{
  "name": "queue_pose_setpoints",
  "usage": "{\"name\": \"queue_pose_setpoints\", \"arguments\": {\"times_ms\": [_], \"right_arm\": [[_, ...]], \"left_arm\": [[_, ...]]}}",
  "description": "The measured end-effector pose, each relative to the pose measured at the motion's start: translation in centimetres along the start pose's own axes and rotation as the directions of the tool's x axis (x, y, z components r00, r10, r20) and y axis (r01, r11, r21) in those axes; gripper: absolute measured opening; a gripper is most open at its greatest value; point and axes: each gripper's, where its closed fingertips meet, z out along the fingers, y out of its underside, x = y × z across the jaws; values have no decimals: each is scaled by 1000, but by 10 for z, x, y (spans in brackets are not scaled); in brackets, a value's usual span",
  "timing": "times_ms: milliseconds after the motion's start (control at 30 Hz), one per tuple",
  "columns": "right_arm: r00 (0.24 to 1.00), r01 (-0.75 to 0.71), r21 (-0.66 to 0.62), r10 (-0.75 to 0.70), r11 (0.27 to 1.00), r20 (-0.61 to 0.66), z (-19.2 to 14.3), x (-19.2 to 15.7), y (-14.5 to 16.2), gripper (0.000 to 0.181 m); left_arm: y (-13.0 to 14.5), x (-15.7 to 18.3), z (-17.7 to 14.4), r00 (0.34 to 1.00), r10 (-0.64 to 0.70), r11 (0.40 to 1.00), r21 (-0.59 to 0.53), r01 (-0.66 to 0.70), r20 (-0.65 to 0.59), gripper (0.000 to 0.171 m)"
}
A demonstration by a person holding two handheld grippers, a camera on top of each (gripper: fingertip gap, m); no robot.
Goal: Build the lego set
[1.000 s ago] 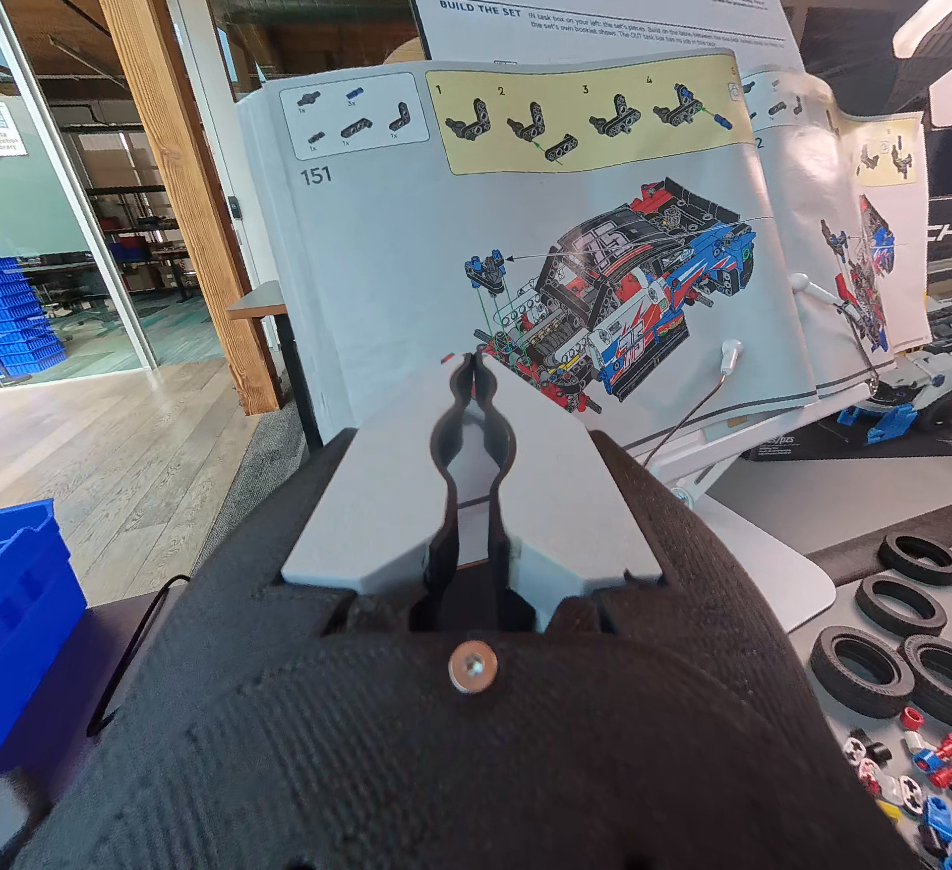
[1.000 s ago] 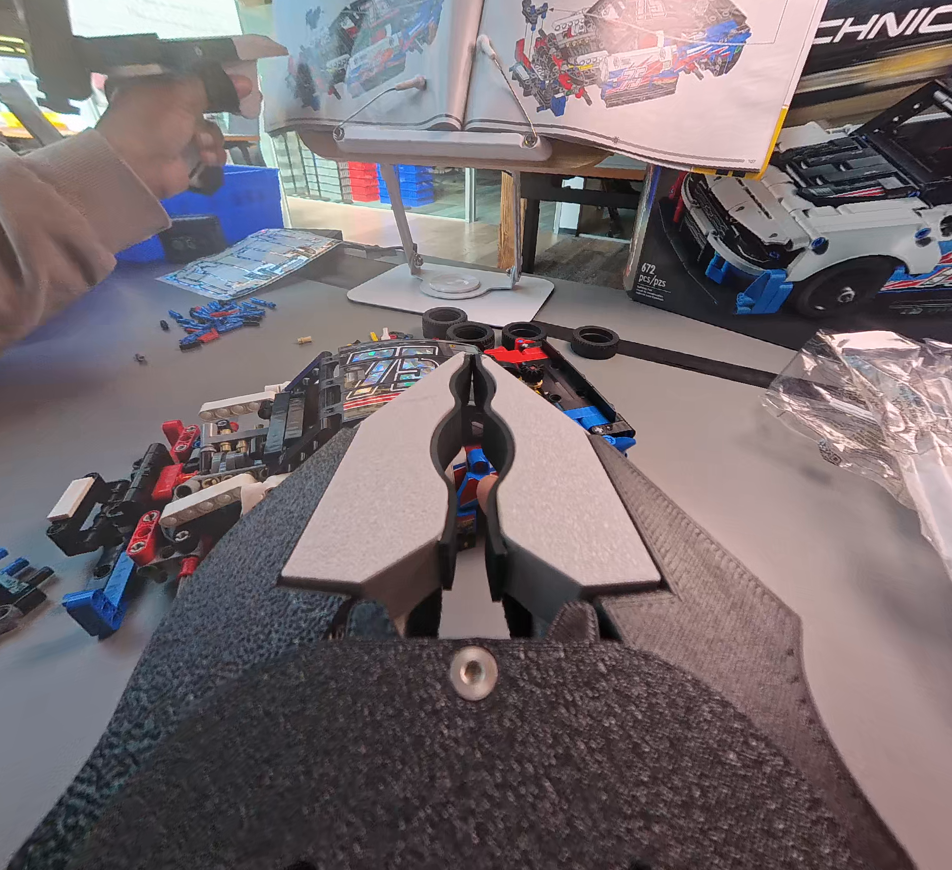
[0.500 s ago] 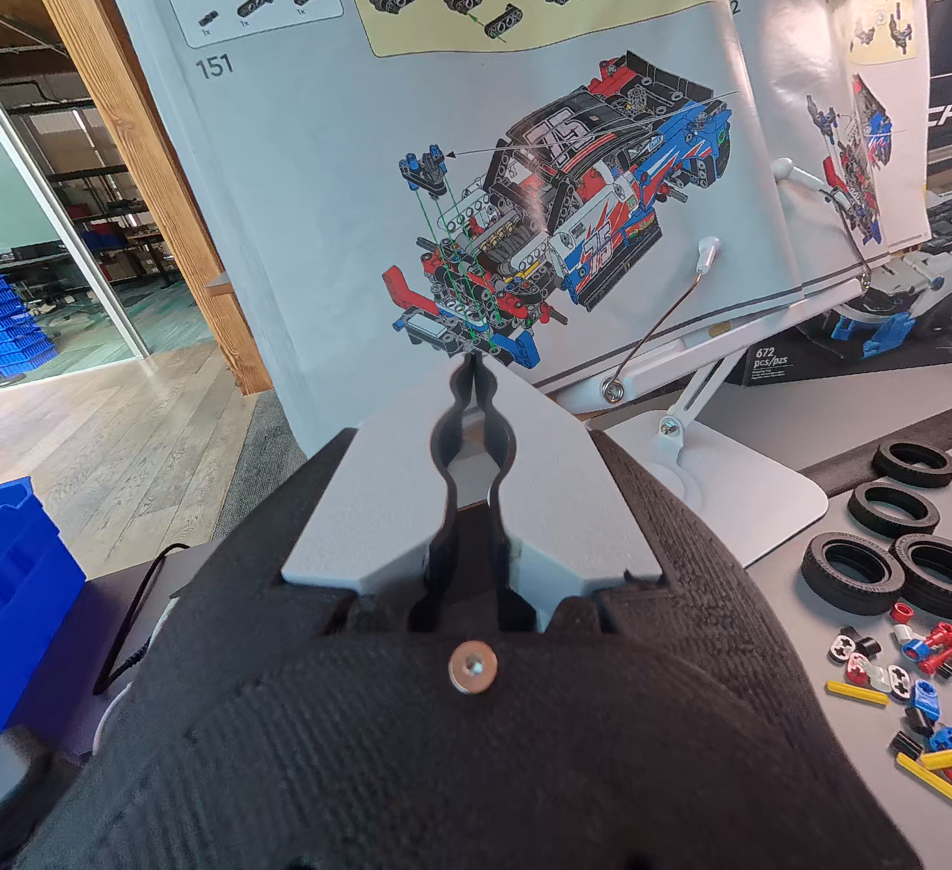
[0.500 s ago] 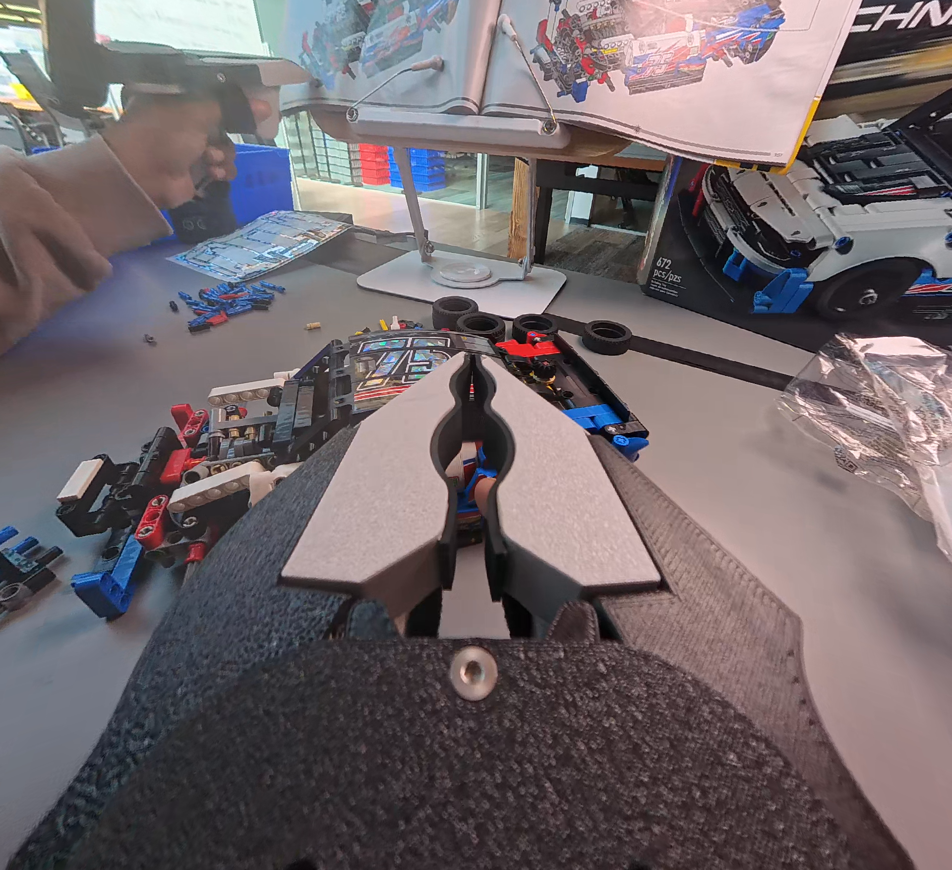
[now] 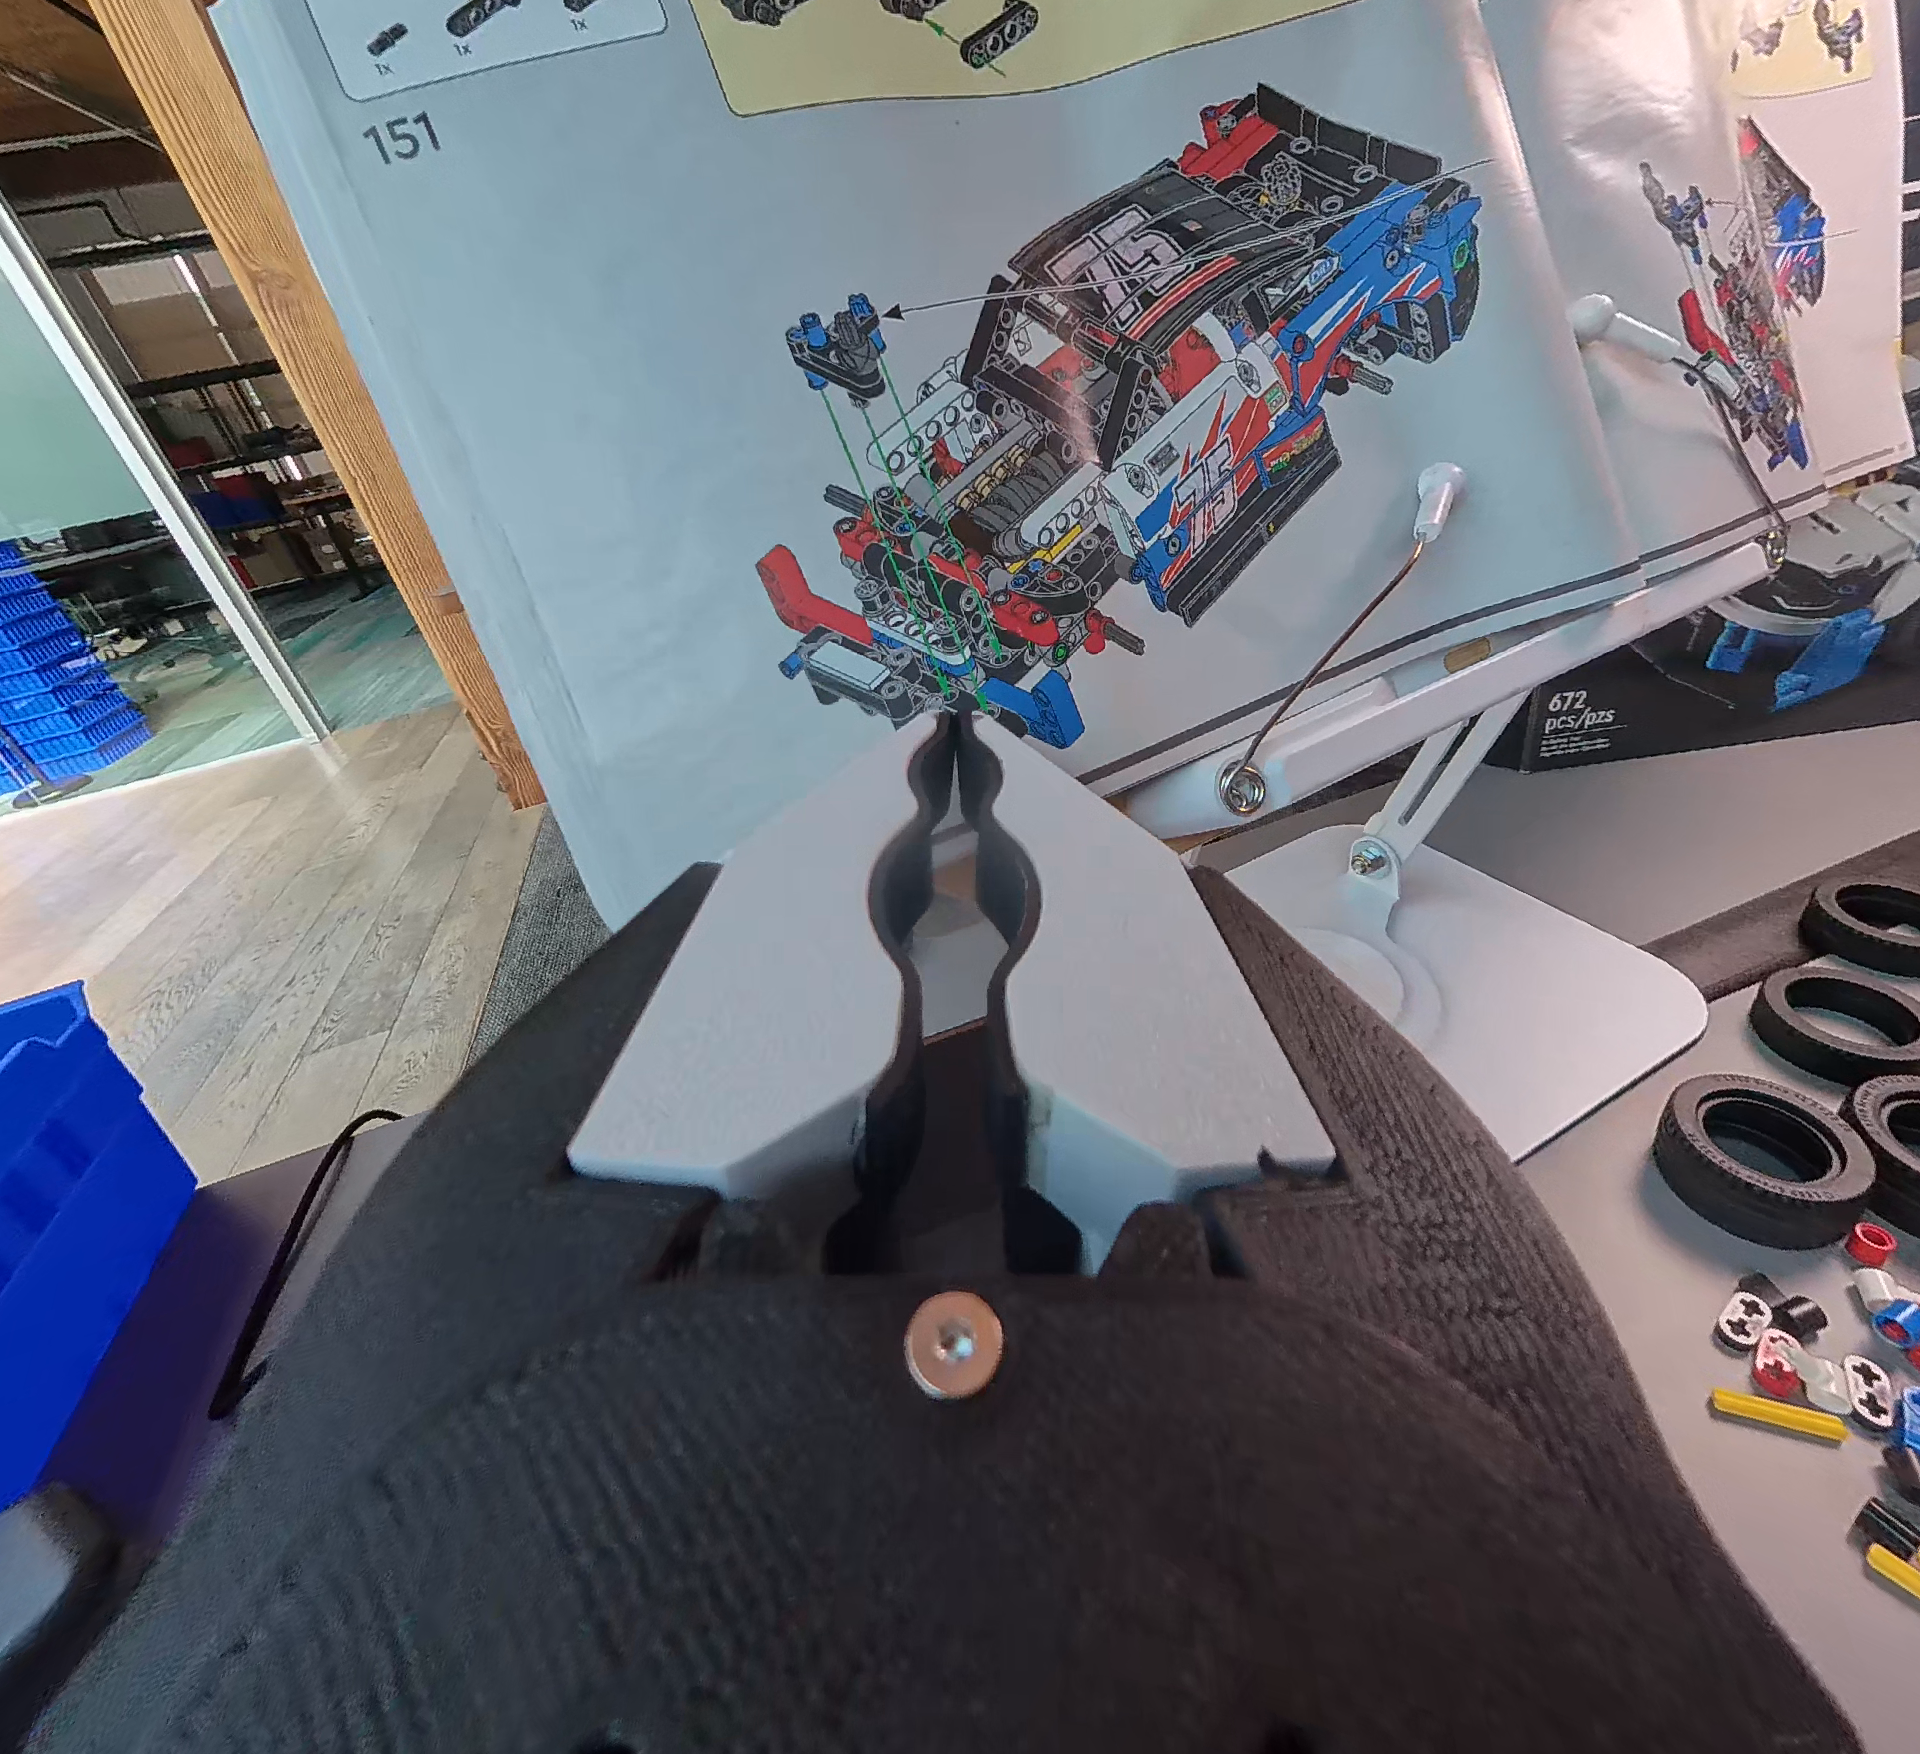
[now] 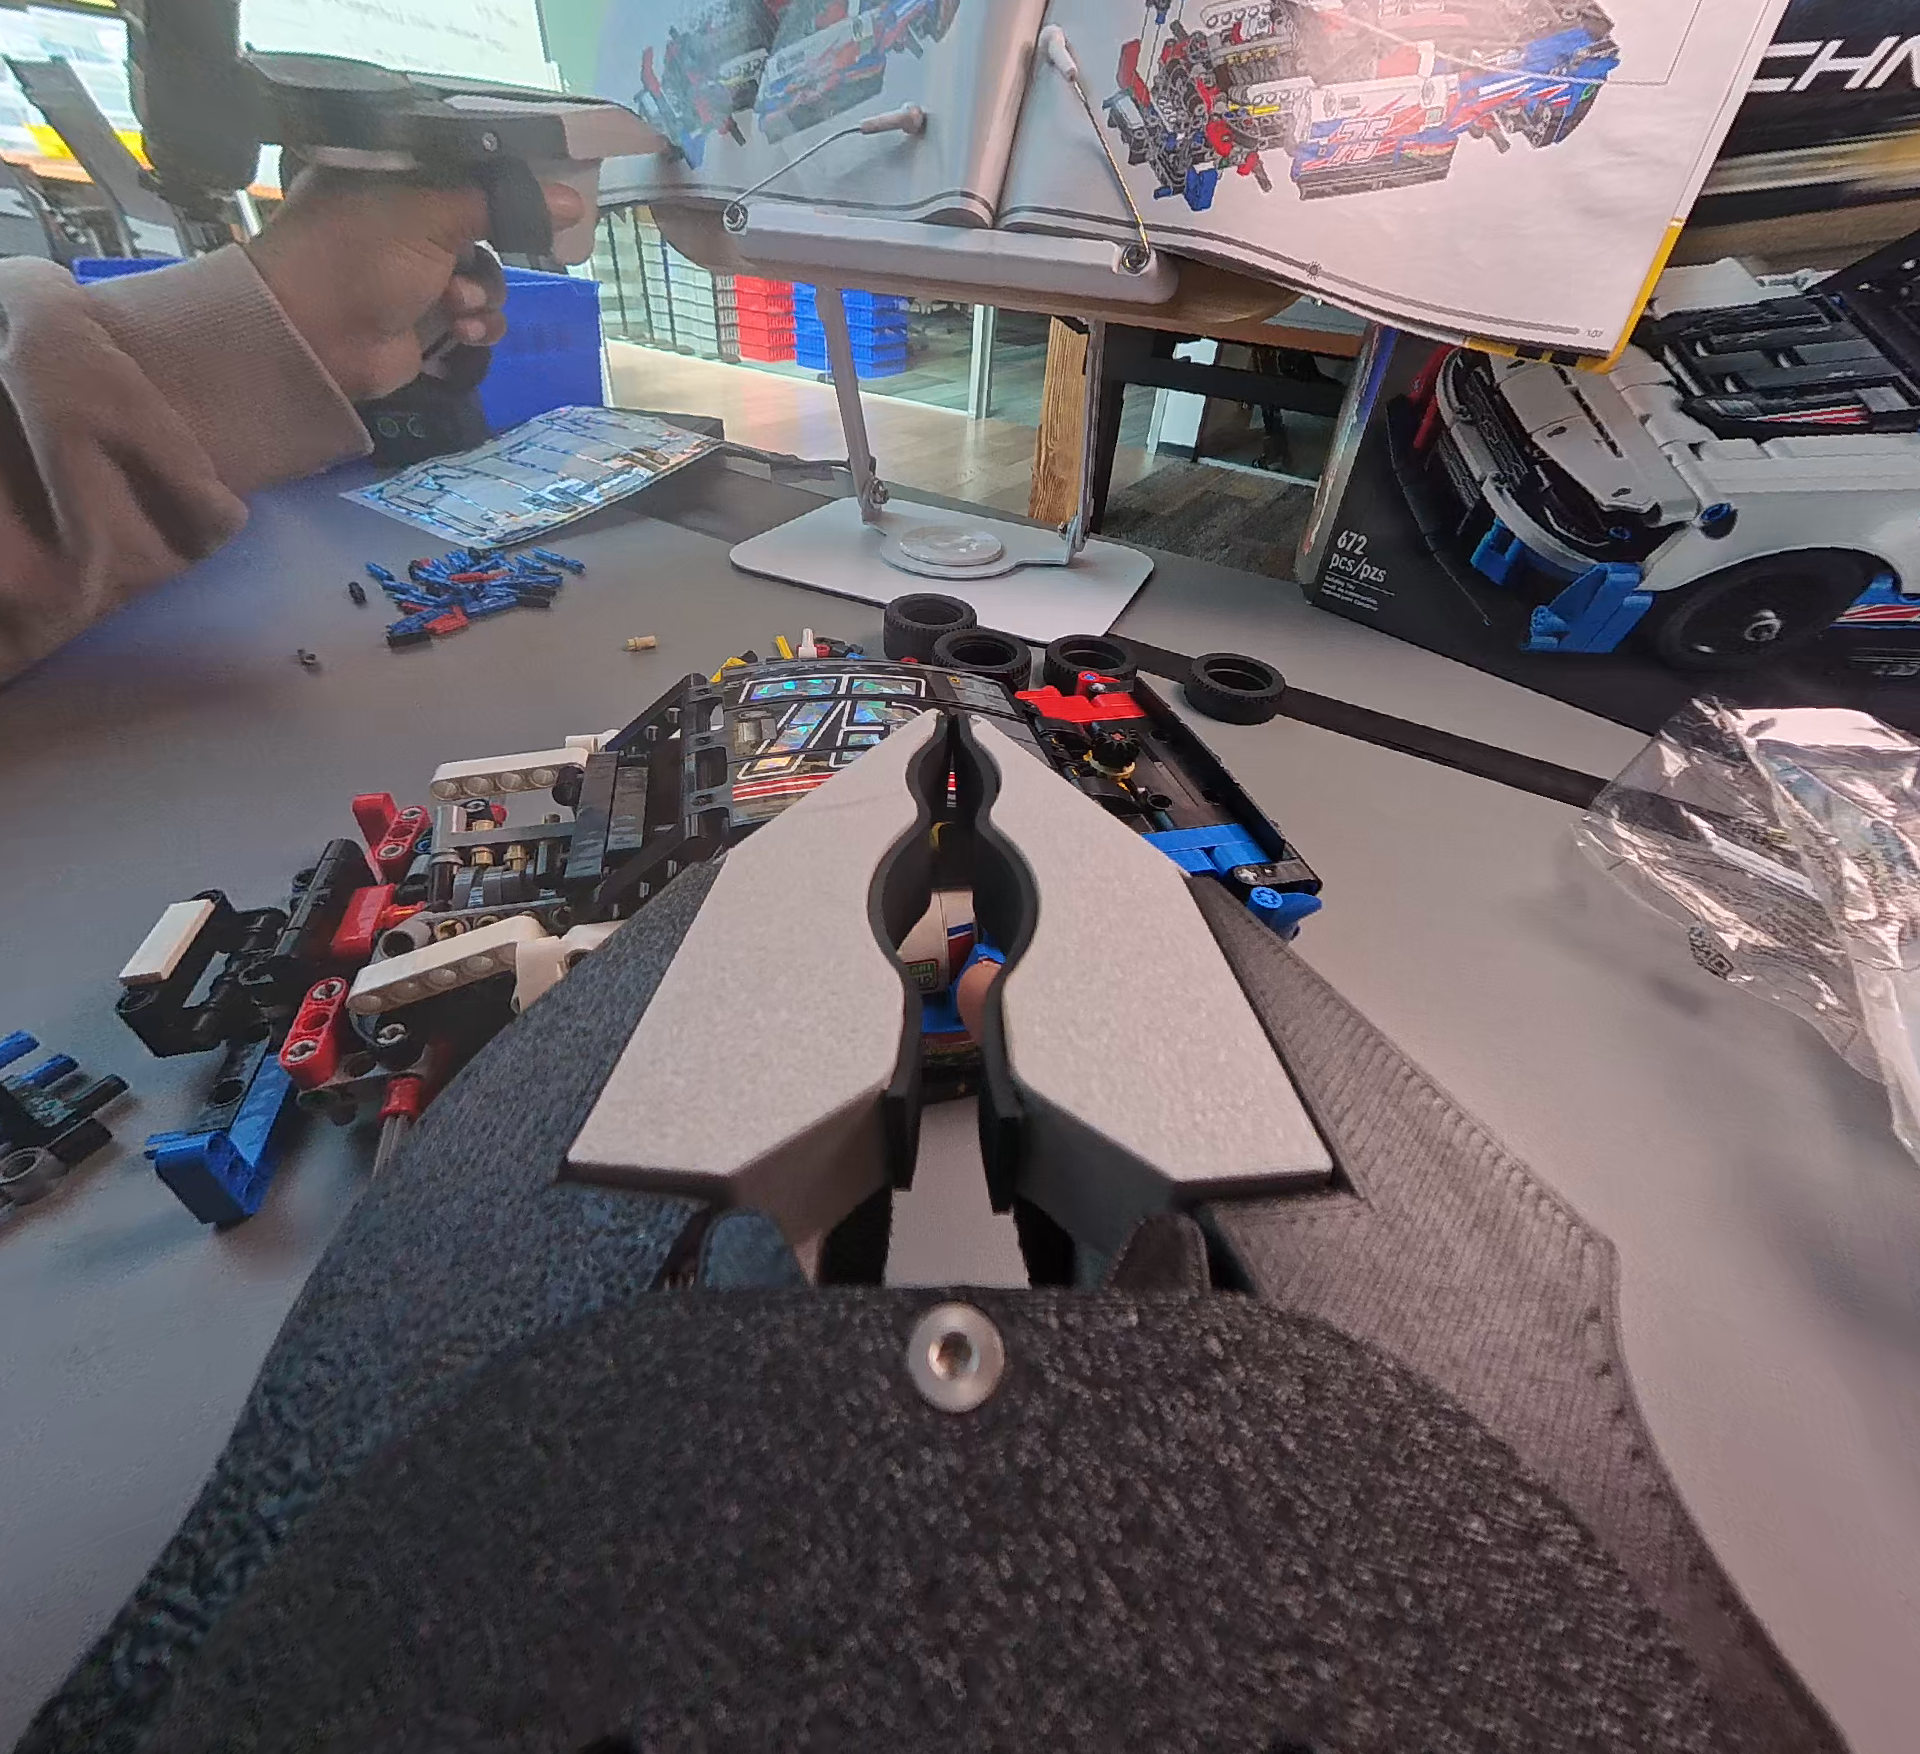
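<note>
You hold your closed, empty left gripper (image 5: pixel 954 730) at the instruction booklet (image 5: pixel 644 374); your right gripper (image 6: pixel 952 725), also closed and empty, hovers over the half-built car (image 6: pixel 665 800), tyres (image 6: pixel 1232 686) unfitted.

Your half-built car (image 6: pixel 790 769) shows black, red, blue, white — tyres (image 6: pixel 1231 686) black, table (image 6: pixel 1455 1029) plain grey.

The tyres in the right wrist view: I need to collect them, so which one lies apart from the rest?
The rightmost tyre, alone on the black strip. The other three tyres huddle together near the stand's base.
</note>
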Motion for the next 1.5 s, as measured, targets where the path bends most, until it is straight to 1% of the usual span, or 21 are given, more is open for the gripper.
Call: {"name": "queue_pose_setpoints", "arguments": {"times_ms": [333,667,1033,1300,1500], "right_arm": [[1000,7,0,-7,1000,5,0,-1,0,0],[1000,-5,1,5,1000,-4,0,1,0,0],[1000,12,-4,-12,1000,8,0,-3,0,0],[999,30,-8,-30,1000,23,0,-8,1,0],[999,37,-11,-37,999,26,0,-9,1,0]], "left_arm": [[1,8,0,1000,11,1000,-2,-11,-17,0],[-7,14,7,1000,17,1000,14,-17,-25,0],[-8,13,-4,1000,-1,1000,8,1,-21,0],[-18,16,-13,1000,9,1000,17,-8,-17,0],[-18,13,-15,1000,-9,1000,14,9,-10,0]]}}
